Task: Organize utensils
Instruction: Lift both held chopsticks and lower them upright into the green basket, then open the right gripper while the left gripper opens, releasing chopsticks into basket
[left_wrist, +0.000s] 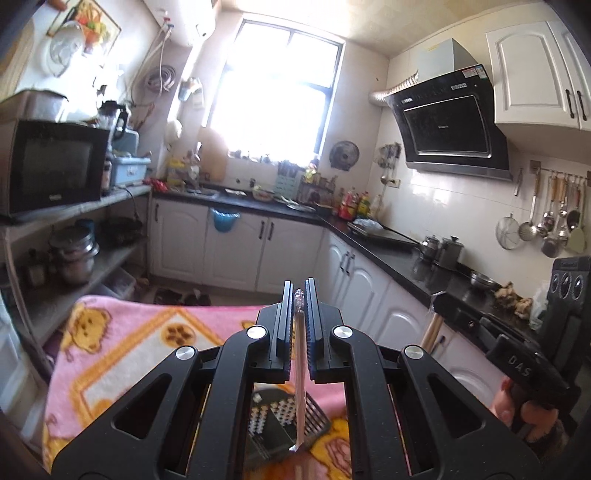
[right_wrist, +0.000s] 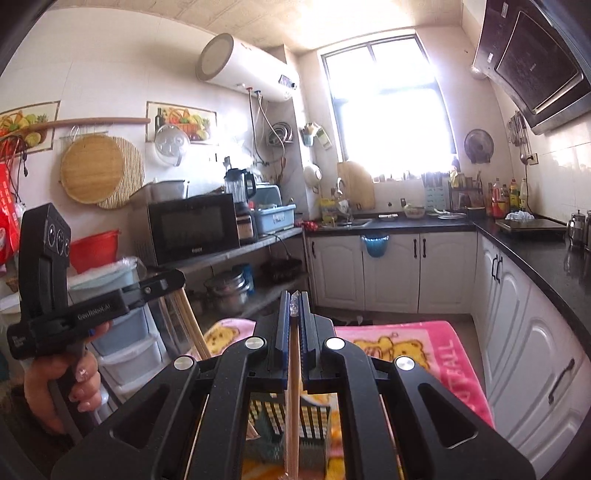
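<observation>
My left gripper (left_wrist: 299, 295) is shut on a pair of wrapped chopsticks (left_wrist: 300, 373) that hangs down between its fingers above a dark slotted utensil basket (left_wrist: 273, 424) on the pink blanket (left_wrist: 122, 343). My right gripper (right_wrist: 294, 297) is shut on another wrapped pair of chopsticks (right_wrist: 293, 398) that hangs down over the same basket (right_wrist: 277, 417). Each gripper shows in the other's view: the right one (left_wrist: 439, 301) holding its chopsticks at the right, the left one (right_wrist: 173, 280) holding its chopsticks at the left.
The pink cartoon blanket (right_wrist: 417, 347) covers the surface below. A black counter (left_wrist: 399, 254) with pots runs along the right, white cabinets (right_wrist: 391, 269) at the back, a shelf with a microwave (right_wrist: 192, 229) at the left. Plastic drawers (right_wrist: 125, 350) stand at the left.
</observation>
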